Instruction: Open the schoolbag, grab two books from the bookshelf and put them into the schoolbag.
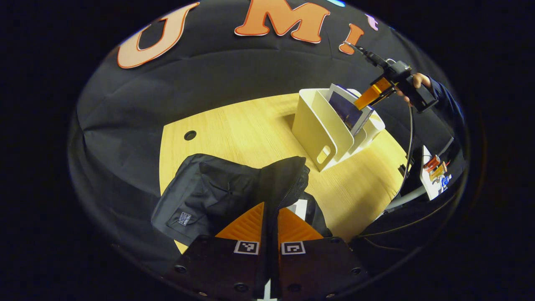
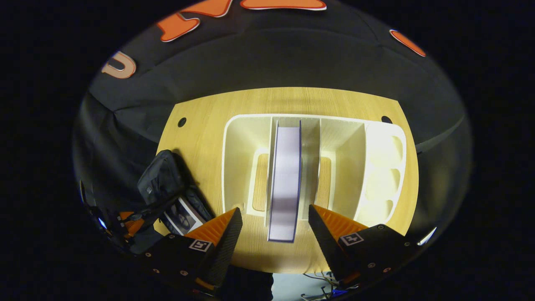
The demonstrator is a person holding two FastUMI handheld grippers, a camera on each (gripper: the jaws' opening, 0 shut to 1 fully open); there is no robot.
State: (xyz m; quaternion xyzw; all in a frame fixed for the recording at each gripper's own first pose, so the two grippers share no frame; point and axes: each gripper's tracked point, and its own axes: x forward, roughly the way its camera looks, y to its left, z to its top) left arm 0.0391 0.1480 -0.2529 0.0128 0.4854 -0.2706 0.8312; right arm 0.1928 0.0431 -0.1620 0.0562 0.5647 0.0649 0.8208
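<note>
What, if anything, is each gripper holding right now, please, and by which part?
The left gripper is shut on the schoolbag, pinching its opened flap edge. The right gripper holds nothing; it is open, straddling the book.

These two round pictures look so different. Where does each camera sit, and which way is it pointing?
Left gripper view: rides the left gripper, pinching the black schoolbag's flap, looking across the table; the person's hand shows far off holding the right gripper.
Right gripper view: rides the right gripper, looking down at the book standing in the white bookshelf, fingers apart either side.
Shared: schoolbag, bookshelf, book, table.
</note>
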